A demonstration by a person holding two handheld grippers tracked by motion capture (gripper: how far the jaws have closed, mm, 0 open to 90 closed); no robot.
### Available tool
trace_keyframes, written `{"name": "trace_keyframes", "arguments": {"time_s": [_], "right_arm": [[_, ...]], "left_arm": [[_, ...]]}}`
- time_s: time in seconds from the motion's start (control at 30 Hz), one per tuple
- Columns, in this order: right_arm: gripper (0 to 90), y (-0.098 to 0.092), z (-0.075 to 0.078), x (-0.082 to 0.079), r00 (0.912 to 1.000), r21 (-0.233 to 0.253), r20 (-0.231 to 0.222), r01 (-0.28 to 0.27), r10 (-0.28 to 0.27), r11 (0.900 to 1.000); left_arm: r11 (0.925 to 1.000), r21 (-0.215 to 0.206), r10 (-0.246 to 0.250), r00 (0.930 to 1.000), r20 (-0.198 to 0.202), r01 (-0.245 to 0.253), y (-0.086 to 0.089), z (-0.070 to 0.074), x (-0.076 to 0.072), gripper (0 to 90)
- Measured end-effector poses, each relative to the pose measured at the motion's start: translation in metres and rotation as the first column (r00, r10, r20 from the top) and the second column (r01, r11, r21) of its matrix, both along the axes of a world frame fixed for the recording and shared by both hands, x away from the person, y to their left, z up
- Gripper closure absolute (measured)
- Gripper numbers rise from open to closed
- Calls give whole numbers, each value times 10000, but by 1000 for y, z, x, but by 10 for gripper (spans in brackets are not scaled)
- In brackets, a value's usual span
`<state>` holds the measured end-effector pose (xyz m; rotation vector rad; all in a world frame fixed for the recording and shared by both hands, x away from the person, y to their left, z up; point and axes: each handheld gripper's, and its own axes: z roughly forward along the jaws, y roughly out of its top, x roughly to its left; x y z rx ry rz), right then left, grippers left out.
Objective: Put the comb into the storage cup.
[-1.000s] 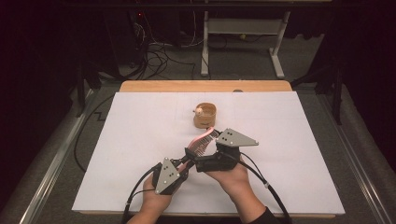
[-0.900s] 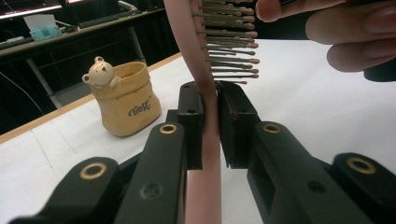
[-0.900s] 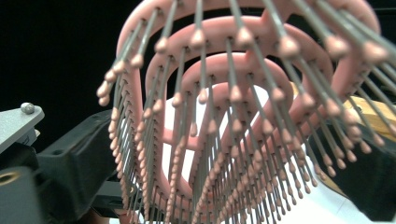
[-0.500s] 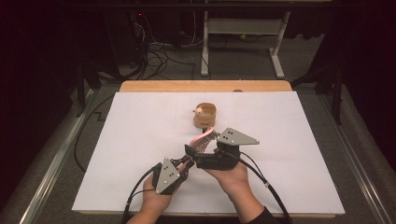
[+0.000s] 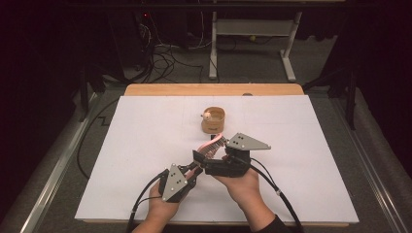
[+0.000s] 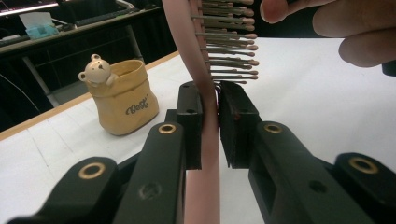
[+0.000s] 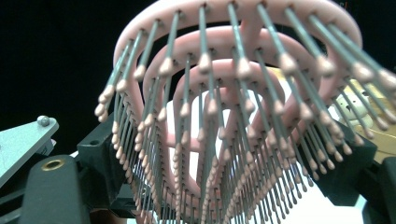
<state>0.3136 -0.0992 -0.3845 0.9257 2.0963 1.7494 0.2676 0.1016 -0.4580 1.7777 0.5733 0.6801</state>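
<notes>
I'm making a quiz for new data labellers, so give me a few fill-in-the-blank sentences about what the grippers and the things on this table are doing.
1. The left gripper is shut on the handle of a pink ____.
2. The tan pot on the white table has a small ____ figure on its rim.
3. The hairbrush shows its ____ to the right gripper's camera.

Missing words: hairbrush; bear; bristles

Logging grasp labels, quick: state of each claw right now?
Left claw: closed on the pink hairbrush, at its handle.
Right claw: cannot be told; the brush head hides its jaws.
</notes>
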Motion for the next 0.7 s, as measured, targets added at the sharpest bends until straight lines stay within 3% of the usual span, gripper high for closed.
{"name": "trace_keyframes", "arguments": {"time_s": [0.33, 0.7], "right_arm": [[203, 0, 1, 0, 10000, -181, 49, 7, -7, 9998], [202, -1, 6, 1, 9999, -97, 62, 93, -93, 9999]], "left_arm": [[9997, -132, -183, 9998, -115, 181, 0, 1, 1, 725], [9987, -411, -325, 9981, -530, 303, 2, 2, 4, 511]]}}
